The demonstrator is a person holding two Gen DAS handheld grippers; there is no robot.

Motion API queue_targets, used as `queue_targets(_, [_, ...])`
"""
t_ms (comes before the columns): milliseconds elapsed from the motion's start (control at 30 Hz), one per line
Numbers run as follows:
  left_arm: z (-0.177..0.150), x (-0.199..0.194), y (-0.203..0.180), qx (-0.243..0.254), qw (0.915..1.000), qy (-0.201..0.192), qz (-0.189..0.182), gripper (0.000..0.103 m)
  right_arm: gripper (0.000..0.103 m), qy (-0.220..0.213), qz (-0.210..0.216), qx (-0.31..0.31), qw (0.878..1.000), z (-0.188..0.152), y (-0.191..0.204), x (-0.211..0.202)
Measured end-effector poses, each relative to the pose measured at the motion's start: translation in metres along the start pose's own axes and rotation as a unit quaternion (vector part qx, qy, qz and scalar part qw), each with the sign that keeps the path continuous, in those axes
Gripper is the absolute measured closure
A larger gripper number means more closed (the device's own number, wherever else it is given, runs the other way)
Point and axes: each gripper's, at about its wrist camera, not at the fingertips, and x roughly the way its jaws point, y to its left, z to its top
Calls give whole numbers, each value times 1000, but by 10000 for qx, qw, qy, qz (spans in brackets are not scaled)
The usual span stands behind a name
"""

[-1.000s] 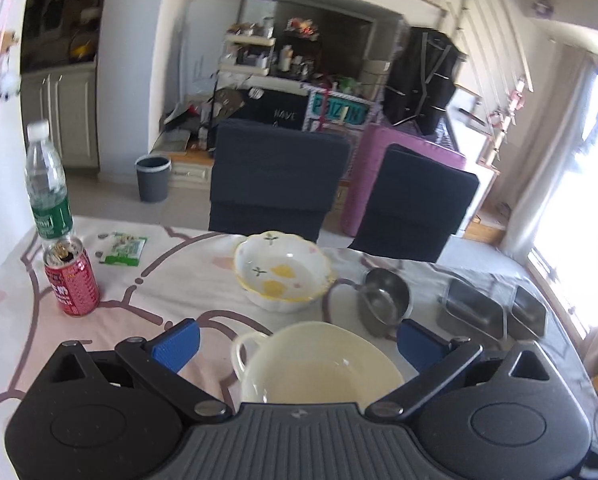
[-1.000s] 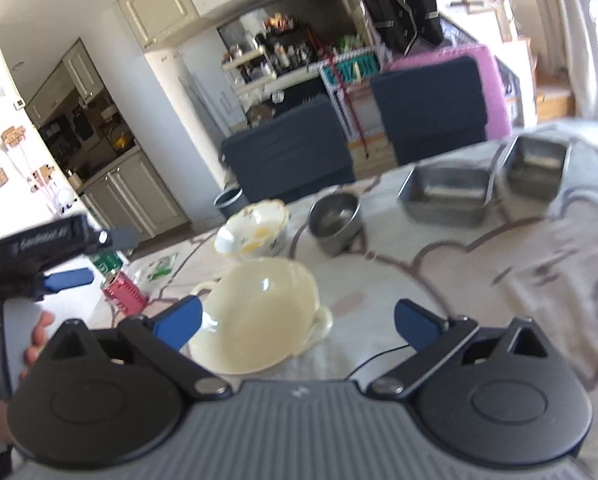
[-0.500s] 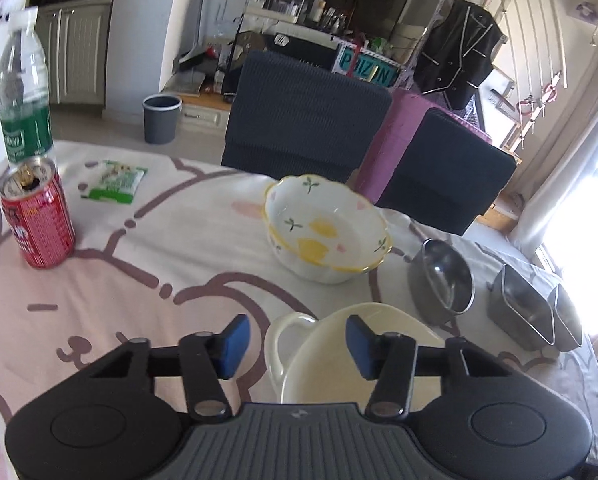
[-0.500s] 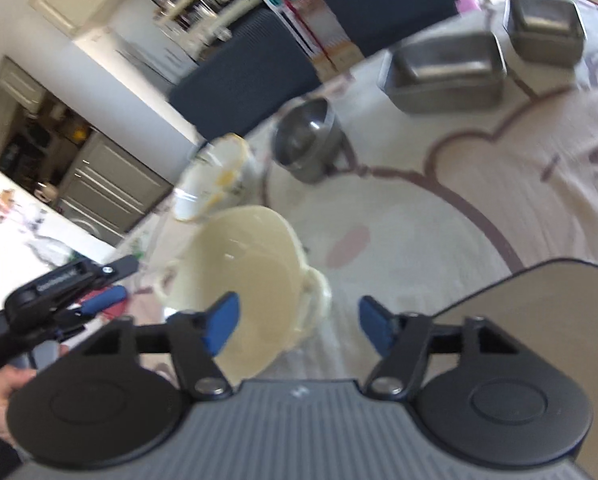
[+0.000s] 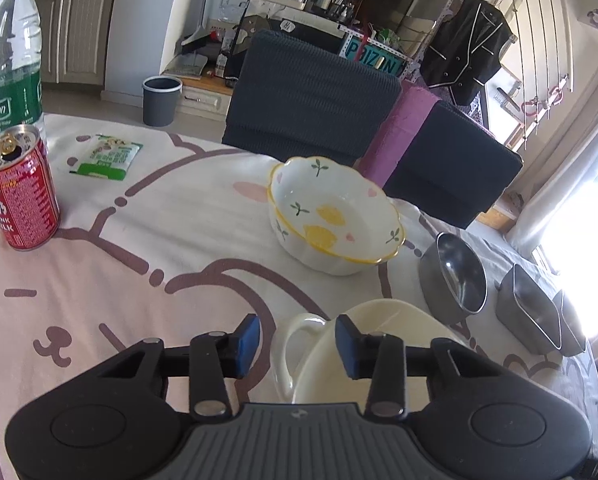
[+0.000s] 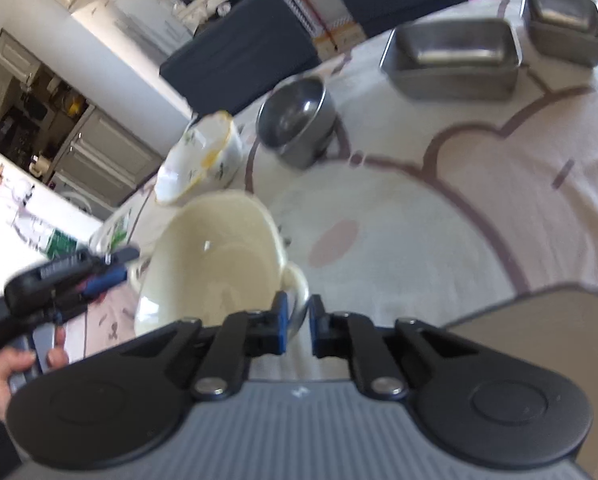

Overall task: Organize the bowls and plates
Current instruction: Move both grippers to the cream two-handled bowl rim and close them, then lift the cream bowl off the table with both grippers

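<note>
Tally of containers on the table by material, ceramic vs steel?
Ceramic: 2, cream two-handled bowl, floral bowl
Steel: 3, round steel bowl, long steel tray, square steel tray
Total: 5

The left gripper [image 5: 297, 342] hovers with its blue pads apart on either side of the handle of a cream bowl [image 5: 379, 356], not pressing it. Beyond sits a scalloped floral bowl [image 5: 335, 216], then a round steel bowl [image 5: 455, 272] and two steel trays [image 5: 535, 312]. At far left stand a red can [image 5: 19, 188], a water bottle [image 5: 13, 56] and a green packet [image 5: 107, 156] on the cloth-covered counter [image 5: 139, 272].
</note>
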Motion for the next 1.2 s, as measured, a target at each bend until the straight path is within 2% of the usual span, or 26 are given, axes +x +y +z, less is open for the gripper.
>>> queue_targets(233, [-3, 4, 1, 86, 9996, 279, -46, 69, 95, -378, -140, -69, 9992, 27, -7, 7])
queue_targets(433, [-7, 7, -2, 170, 9979, 602, -162, 75, 92, -603, -78, -253, 9978, 44, -11, 18])
queue_targets(500, [-8, 9, -4, 237, 9969, 729, -188, 75, 86, -564, 135, -179, 9982, 45, -18, 18])
queue_targets(567, [-11, 12, -5, 281, 9960, 828, -158, 77, 63, -445, 390, -33, 9982, 47, -24, 19])
queue_targets(633, [-13, 14, -6, 288, 9955, 898, -97, 80, 53, -431, 399, -189, 9981, 48, -22, 21])
queue_targets(800, [-15, 15, -6, 217, 9951, 960, -70, 80, 53, -161, 242, -791, 9964, 47, -7, 36])
queue_targets(933, [-16, 16, -6, 188, 9949, 992, -57, 79, 54, -40, -44, -1107, 9938, 46, -1, 50])
queue_targets(1067, [-16, 16, -6, 183, 9949, 992, -60, 79, 73, 60, 134, -810, 9966, 47, -4, 55])
queue_targets(1200, [-17, 17, -9, 261, 9950, 966, -7, 79, 72, 85, 94, -785, 9968, 49, -2, 56])
